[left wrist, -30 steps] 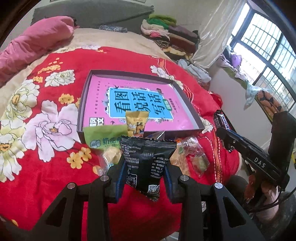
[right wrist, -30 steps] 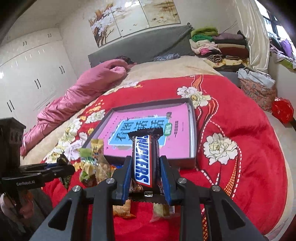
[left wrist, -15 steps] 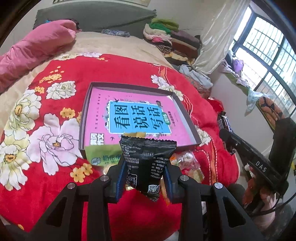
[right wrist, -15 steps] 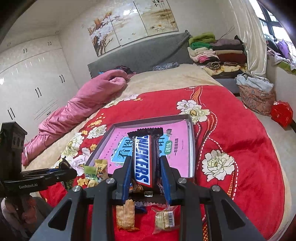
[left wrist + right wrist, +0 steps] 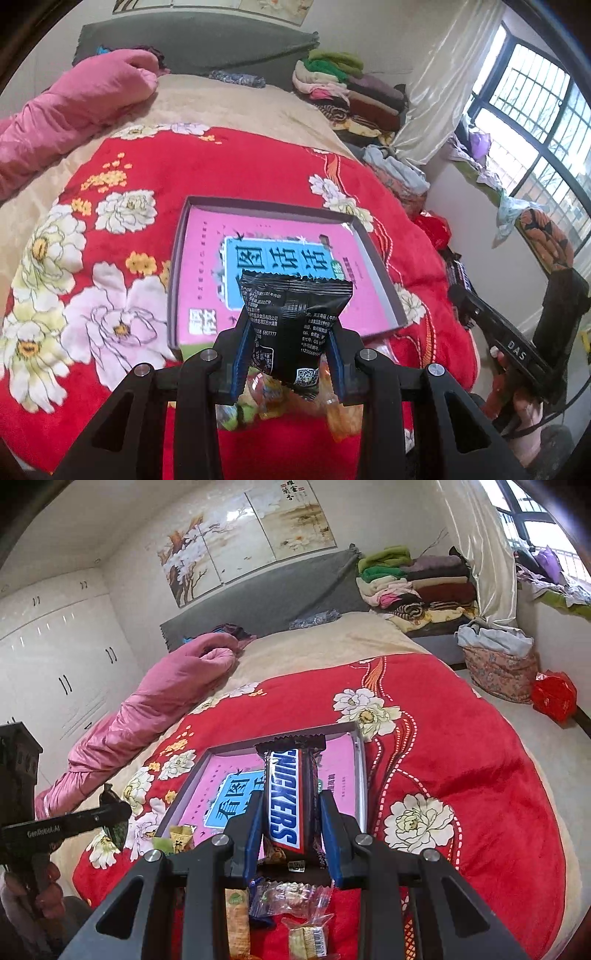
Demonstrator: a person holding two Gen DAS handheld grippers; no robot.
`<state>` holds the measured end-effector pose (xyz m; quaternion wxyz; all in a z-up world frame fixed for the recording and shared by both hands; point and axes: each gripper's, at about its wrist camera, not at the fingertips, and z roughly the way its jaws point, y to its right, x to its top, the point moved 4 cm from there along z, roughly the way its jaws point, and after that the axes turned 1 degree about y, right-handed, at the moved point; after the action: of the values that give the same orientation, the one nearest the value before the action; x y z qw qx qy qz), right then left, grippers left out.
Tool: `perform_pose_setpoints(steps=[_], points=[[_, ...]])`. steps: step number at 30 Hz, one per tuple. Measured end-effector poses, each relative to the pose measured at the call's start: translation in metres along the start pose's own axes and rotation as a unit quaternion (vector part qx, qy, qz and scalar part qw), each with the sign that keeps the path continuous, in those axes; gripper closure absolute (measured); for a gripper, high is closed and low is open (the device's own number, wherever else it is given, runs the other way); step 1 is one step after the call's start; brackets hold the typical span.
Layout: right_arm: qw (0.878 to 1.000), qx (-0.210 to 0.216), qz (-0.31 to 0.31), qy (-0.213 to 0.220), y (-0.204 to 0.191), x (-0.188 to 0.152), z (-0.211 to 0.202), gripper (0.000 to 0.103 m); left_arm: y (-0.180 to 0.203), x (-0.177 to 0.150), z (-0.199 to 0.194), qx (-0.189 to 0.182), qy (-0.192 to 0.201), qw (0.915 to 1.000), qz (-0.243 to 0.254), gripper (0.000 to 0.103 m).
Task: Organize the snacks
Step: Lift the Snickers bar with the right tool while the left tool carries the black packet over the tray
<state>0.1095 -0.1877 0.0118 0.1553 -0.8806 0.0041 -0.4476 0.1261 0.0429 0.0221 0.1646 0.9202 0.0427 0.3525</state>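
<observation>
- Daylight enters through the barred window (image 5: 532, 122) at right; panes blown out to white.
- White satin curtain (image 5: 436, 96) carries bright sheen; glossy white wardrobe doors (image 5: 55, 657) show small specular spots.
- Room evenly bright; shadows soft, no hard edges on the red floral blanket (image 5: 229, 166).
- Left wrist view: motion blur over the shallow dark tray with pink printed lining (image 5: 280, 236); print smeared.
- Right wrist view sharper.
- Strong fisheye bending at edges; black vignette in corners of both views.
</observation>
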Motion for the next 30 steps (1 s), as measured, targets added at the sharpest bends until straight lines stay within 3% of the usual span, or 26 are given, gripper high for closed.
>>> perform_pose_setpoints(steps=[11, 16, 30], points=[[1.000, -0.011, 0.000, -0.004, 0.001, 0.006, 0.012, 0.073, -0.029, 0.029, 0.018, -0.003, 0.002, 0.9996, -0.027, 0.067], [1.000, -0.019, 0.000, -0.007, -0.002, 0.008, 0.023, 0.073, -0.040, 0.028, 0.030, 0.000, 0.012, 0.9994, -0.033, 0.067], [0.999, -0.037, 0.014, -0.019, -0.003, 0.003, 0.060, 0.073, -0.061, 0.026, 0.069, 0.026, -0.008, 0.9994, -0.020, 0.067]])
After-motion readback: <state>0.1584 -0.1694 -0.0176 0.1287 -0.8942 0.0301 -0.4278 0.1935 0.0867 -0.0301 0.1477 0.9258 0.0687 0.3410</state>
